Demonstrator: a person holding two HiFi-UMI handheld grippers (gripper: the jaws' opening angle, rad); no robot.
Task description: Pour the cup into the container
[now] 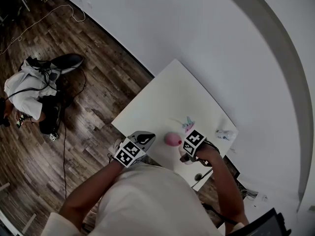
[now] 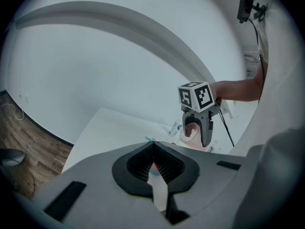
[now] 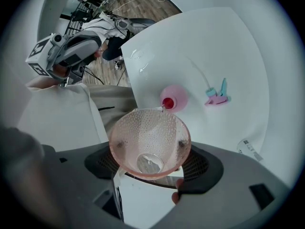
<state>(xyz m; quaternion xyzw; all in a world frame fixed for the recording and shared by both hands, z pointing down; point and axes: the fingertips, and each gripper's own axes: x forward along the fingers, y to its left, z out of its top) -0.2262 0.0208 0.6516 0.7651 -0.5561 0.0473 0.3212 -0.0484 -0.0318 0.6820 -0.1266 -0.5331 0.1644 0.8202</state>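
Note:
A pink dimpled cup (image 3: 150,137) is tipped forward, its rim over the red mouth of a small pink container (image 3: 174,98) standing on the white table (image 3: 200,42). My right gripper (image 3: 150,151) is shut on the cup. A thin thread runs from the cup's rim to the container's mouth. In the head view the container (image 1: 172,139) stands near the table's front edge, just left of the right gripper (image 1: 189,154). My left gripper (image 1: 142,140) hangs left of the container, shut and holding nothing. The left gripper view shows its jaws (image 2: 153,149) together, with the right gripper (image 2: 198,130) and the cup (image 2: 190,130) beyond.
A teal and pink spray head (image 3: 217,95) with a thin tube lies on the table right of the container. A small labelled item (image 1: 224,134) lies near the table's right corner. Bags and cables (image 1: 34,90) lie on the wooden floor to the left. A white wall runs behind the table.

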